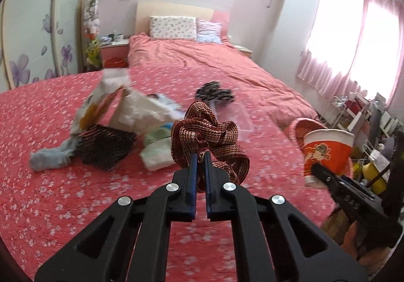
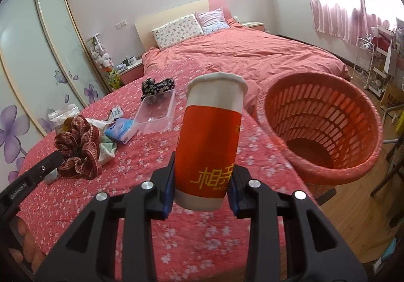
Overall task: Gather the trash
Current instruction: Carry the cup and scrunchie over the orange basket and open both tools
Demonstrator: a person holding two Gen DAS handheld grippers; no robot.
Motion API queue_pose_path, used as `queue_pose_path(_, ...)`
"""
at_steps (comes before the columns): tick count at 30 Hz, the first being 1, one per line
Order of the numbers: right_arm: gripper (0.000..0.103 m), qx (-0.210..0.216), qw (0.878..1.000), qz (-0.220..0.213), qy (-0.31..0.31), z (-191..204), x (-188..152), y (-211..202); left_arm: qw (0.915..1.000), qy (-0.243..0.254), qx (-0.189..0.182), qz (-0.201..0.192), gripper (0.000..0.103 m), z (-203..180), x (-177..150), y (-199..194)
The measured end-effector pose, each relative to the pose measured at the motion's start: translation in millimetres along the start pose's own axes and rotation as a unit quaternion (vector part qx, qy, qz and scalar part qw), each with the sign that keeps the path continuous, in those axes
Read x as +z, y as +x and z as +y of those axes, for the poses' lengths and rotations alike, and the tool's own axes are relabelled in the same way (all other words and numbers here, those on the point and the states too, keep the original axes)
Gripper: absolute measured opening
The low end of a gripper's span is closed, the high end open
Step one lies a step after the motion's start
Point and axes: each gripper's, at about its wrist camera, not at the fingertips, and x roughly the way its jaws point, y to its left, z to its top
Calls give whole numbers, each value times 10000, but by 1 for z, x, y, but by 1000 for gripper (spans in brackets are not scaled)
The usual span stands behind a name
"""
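Observation:
My left gripper (image 1: 201, 155) is shut on a bunched maroon woven strap (image 1: 204, 130) and holds it above the red flowered bedspread (image 1: 63, 206). The right wrist view shows the same strap (image 2: 78, 145) at the left, with one finger of the left gripper below it. An orange and white paper cup (image 2: 212, 130) stands upright in my right gripper (image 2: 204, 168), whose pads press on its lower sides. In the left wrist view that cup (image 1: 325, 153) hangs at the right. An orange slatted waste basket (image 2: 325, 173) sits just right of the cup, beside the bed's edge, with its mouth tilted towards me.
On the bed lie crumpled paper bags (image 1: 113, 105), a grey sock (image 1: 48, 158), a dark mesh piece (image 1: 106, 145), a blue tissue pack (image 2: 121, 130), a clear plastic tray (image 2: 156, 115) and a black flowered cloth (image 2: 157, 86). Wire shelves (image 2: 371, 62) stand by the curtained window.

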Motion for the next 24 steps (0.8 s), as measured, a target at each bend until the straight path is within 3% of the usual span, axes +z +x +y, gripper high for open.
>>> queue_pose_path(13, 34, -573, 9971, -346, 351, -74, 13, -31, 9962, 389, -778, -101, 5, -78, 8, 26)
queue_pose_path(24, 34, -831, 9936, -446, 628, -126, 28, -26, 9896, 586, -1316, -24, 5, -140, 9, 56)
